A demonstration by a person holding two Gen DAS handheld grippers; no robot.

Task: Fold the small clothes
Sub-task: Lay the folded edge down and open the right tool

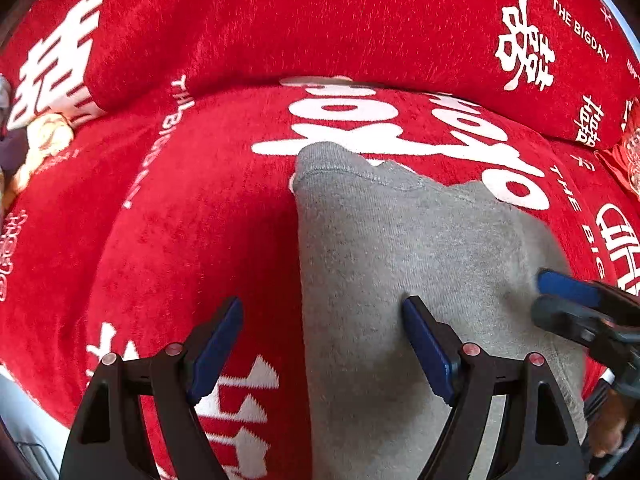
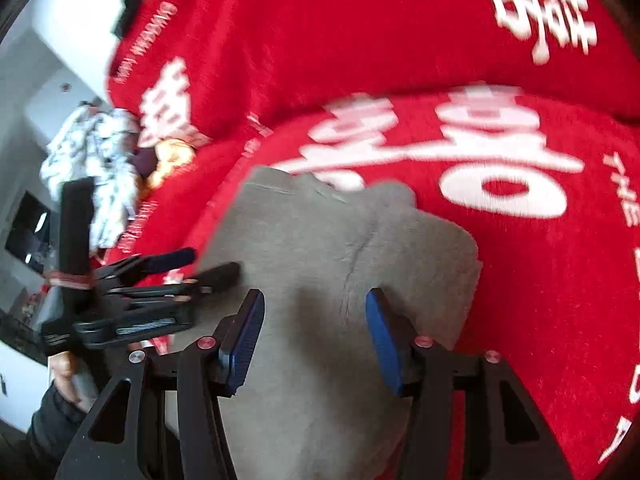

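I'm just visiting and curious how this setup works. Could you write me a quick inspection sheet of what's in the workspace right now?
Surface: red blanket with white characters and "THE BIGDAY" print, draped over a cushioned seat and backrest.
Job's things: one grey garment lying spread on the blanket, stitched hem at the far end.
Clutter: patterned white cloth and a tan soft item piled at the left end.
Grippers: left gripper open, one finger over the garment, one over the blanket; right gripper open above the garment.
Cables: nothing seen.
Surroundings: white furniture to the left, blurred.
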